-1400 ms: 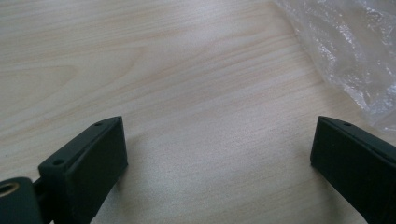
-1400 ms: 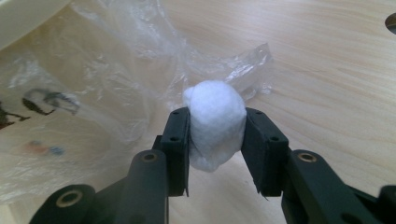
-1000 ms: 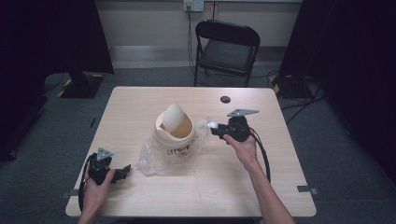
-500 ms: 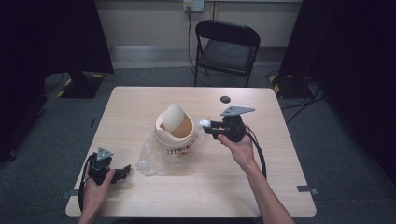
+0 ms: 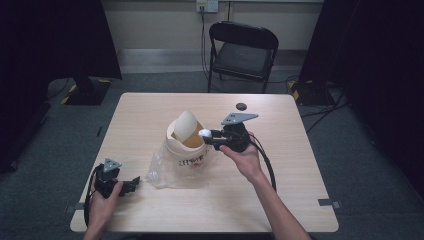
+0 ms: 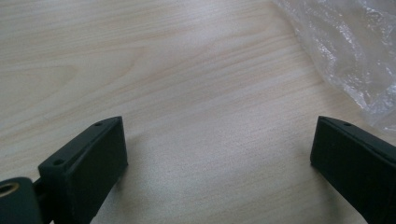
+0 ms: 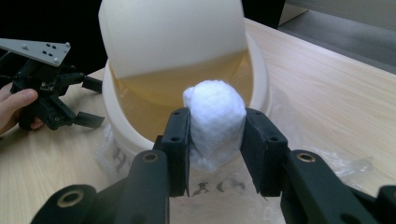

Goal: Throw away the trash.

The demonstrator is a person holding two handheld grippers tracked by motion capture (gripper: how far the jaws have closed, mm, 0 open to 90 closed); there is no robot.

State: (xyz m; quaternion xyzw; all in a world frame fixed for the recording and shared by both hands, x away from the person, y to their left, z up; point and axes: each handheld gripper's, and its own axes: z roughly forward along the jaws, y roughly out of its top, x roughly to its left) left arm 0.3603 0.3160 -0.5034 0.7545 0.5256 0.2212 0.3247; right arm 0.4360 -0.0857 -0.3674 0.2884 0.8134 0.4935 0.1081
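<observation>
- Right gripper [image 7: 217, 128]: jaws clenched on a fluffy white cotton ball [image 7: 215, 122], held above the rim of the cream round plastic tub [image 5: 186, 145].
- Tub: swing lid tilted, crinkled clear plastic bag [image 5: 162, 170] beside it.
- Left gripper [image 6: 219, 154]: jaws released, on the pale wooden table [image 5: 150, 115].

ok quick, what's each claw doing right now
left claw: open, holding nothing, over the table.
right claw: shut on the white cotton ball.
</observation>
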